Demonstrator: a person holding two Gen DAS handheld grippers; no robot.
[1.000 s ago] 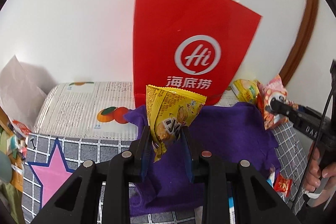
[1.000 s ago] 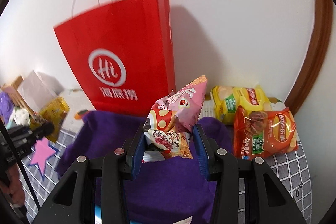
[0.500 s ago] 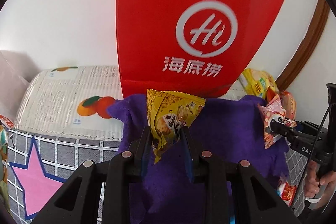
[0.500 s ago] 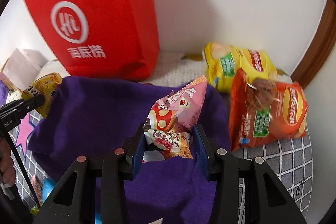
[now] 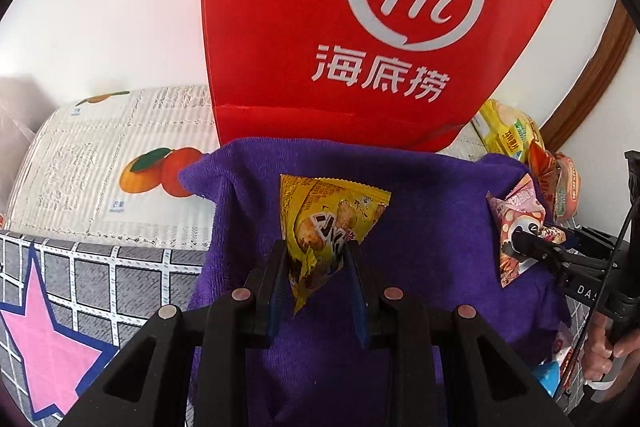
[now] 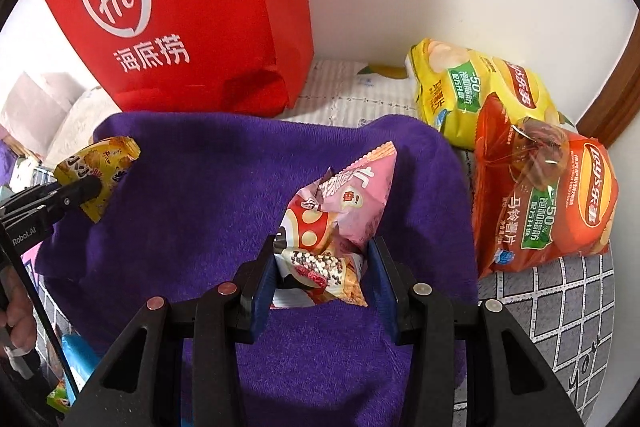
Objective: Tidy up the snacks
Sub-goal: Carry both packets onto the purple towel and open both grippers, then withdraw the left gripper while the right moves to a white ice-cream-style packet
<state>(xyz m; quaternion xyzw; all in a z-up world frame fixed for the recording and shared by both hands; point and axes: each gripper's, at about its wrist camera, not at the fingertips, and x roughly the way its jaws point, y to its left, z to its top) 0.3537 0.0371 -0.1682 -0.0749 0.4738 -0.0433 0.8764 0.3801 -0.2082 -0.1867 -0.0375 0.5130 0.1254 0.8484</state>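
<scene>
Both snack packets lower now over purple towel [image 5: 432, 227]; chip bags [image 6: 544, 195] right-view only

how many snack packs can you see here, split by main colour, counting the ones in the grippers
yellow: 2, the small packet held by the left gripper and the chip bag by the wall
orange-red: 1, the chip bag
pink: 1, the packet in the right gripper
total: 4 clearly visible

Plain white wall [image 5: 120, 7] behind. Brown wooden trim [image 6: 616, 99] at right. Surface covered by grey grid-pattern cloth [image 6: 560, 307] with pink star [image 5: 48, 347]. Even lighting.
</scene>
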